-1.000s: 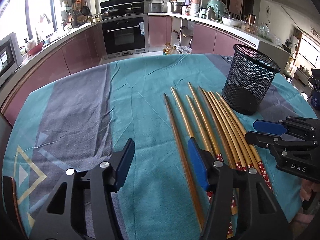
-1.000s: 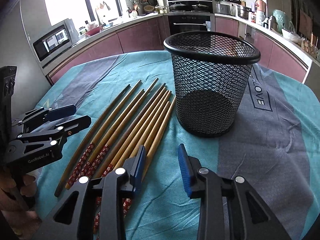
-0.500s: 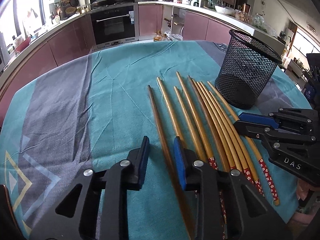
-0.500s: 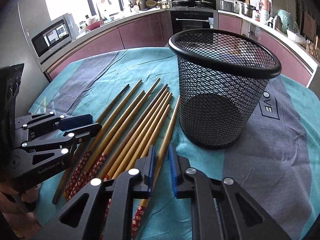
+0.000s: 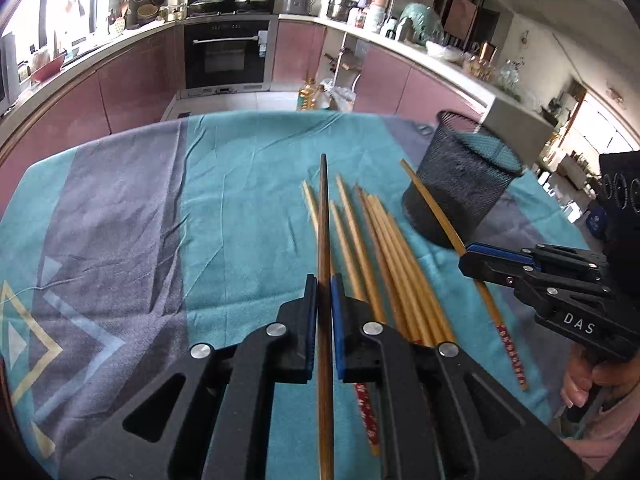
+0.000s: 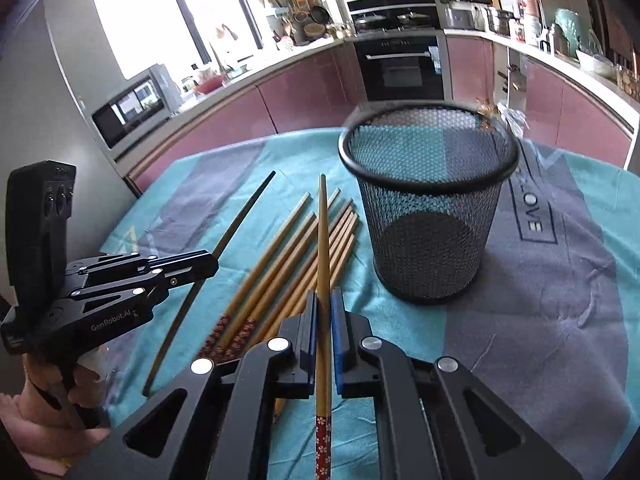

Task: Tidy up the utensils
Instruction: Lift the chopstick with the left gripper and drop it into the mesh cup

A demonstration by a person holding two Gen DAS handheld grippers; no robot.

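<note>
In the left wrist view my left gripper (image 5: 324,280) is shut on a dark brown chopstick (image 5: 323,216), which points away and is lifted off the cloth. To its right, my right gripper (image 5: 466,258) is shut on a light bamboo chopstick (image 5: 436,208) in front of the black mesh basket (image 5: 460,184). Several bamboo chopsticks (image 5: 376,240) lie side by side between them. From the right wrist, my right gripper (image 6: 323,296) pinches the bamboo chopstick (image 6: 322,232) above its red flowered end. The left gripper (image 6: 214,264) holds the dark chopstick (image 6: 244,216) at the left. The basket (image 6: 428,216) stands upright and holds nothing.
A teal and grey tablecloth (image 5: 240,208) covers the round table. A person's hand (image 5: 576,380) holds the right tool, and another hand (image 6: 60,392) holds the left one. Pink kitchen cabinets and an oven (image 5: 228,56) stand beyond the table's far edge.
Both grippers have gone from open to shut, each on one chopstick. Both chopsticks have come up off the cloth, out of the row.
</note>
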